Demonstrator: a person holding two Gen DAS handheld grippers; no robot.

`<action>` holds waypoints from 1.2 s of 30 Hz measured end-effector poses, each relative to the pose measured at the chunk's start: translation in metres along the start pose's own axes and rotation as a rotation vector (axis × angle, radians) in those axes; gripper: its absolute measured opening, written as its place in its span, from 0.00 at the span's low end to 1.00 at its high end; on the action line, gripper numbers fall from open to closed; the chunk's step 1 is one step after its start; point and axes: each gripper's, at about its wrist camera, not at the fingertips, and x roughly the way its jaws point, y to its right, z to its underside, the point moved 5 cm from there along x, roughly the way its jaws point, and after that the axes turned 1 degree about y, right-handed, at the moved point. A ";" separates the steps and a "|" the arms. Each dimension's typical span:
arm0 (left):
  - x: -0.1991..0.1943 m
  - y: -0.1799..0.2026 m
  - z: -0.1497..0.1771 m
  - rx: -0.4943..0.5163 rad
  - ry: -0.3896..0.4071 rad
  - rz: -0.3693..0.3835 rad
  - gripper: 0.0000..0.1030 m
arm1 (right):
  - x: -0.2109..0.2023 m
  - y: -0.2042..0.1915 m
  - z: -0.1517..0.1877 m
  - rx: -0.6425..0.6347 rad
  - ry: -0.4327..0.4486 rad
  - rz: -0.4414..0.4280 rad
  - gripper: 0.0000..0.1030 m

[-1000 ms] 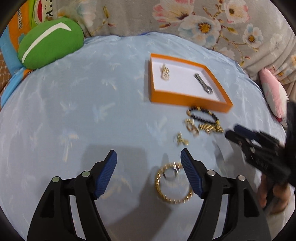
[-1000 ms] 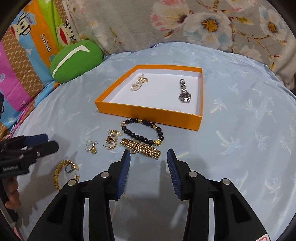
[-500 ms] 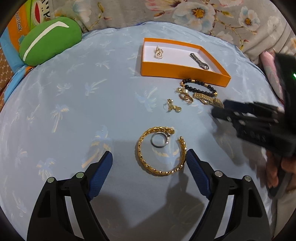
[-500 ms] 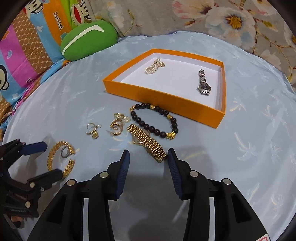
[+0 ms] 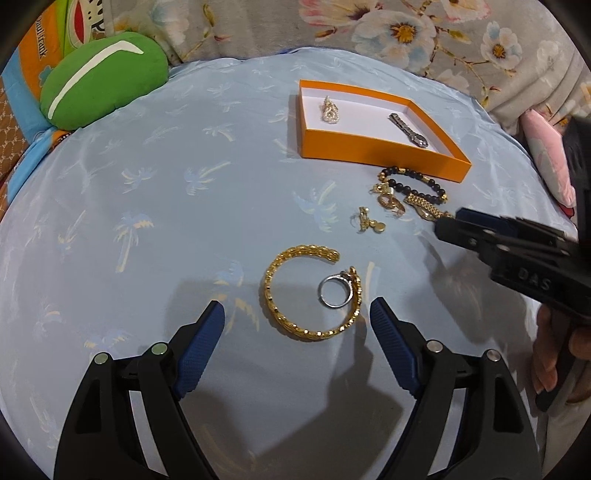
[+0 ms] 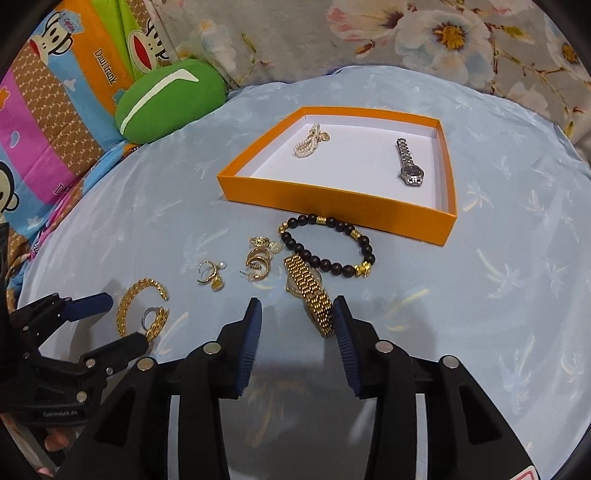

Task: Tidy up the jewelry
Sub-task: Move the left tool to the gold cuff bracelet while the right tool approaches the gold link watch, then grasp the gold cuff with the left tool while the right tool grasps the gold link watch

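My left gripper is open and empty, its blue pads either side of a gold open bangle with a silver ring inside it. My right gripper is open and empty, its tips flanking the near end of a gold watch. Beside it lie a black bead bracelet and gold earrings. The orange box holds a pearl piece and a silver watch. The box also shows in the left wrist view.
A green cushion and a colourful monkey-print cloth sit at the table's far left. Floral fabric runs behind. More earrings lie left of the gold watch. The light blue tablecloth covers the round table.
Both grippers have come closer to the jewelry. The left now frames the bangle and ring more tightly; the right has closed in on the gold watch. Nothing has been picked up.
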 end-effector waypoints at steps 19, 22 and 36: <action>0.000 0.009 -0.004 0.033 0.044 0.038 0.51 | 0.011 -0.004 -0.002 -0.007 -0.010 0.009 0.11; -0.002 0.009 -0.004 0.022 0.049 0.066 0.51 | 0.002 -0.003 0.004 0.020 0.007 0.012 0.11; -0.032 0.017 -0.017 0.032 0.117 0.112 0.51 | -0.044 0.012 0.008 0.136 0.101 0.023 0.11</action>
